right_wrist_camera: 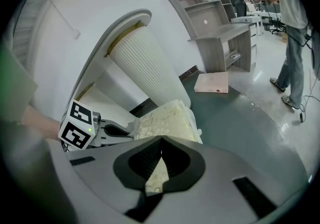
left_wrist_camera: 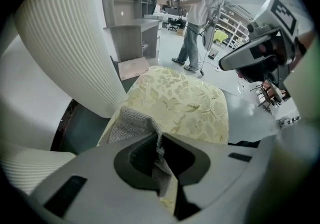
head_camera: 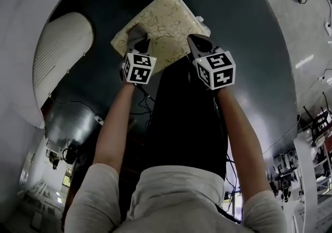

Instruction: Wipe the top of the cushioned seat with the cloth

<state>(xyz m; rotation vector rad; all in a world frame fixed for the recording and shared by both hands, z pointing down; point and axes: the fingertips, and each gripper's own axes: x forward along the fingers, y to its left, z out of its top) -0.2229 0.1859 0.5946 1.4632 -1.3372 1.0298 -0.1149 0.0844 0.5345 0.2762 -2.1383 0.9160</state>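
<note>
A cream floral cushion (head_camera: 166,19) (left_wrist_camera: 185,103) (right_wrist_camera: 167,118) lies on a dark round platform (head_camera: 249,35). My left gripper (head_camera: 139,44) (left_wrist_camera: 160,140) is shut on a grey cloth (head_camera: 137,33) (left_wrist_camera: 131,123), which rests on the cushion's near left edge. At the near right edge my right gripper (head_camera: 193,42) (right_wrist_camera: 161,140) has its jaws closed, with cream cushion fabric between them. The left gripper (right_wrist_camera: 115,130) also shows in the right gripper view, and the right gripper (left_wrist_camera: 250,53) in the left gripper view.
White ribbed curved panels (head_camera: 62,45) (left_wrist_camera: 65,43) (right_wrist_camera: 145,68) rise left of the cushion. A flat pink board (right_wrist_camera: 212,82) lies on the platform near a grey shelf desk (right_wrist_camera: 220,28). A person (left_wrist_camera: 197,18) stands on the floor beyond. Cables hang below my arms.
</note>
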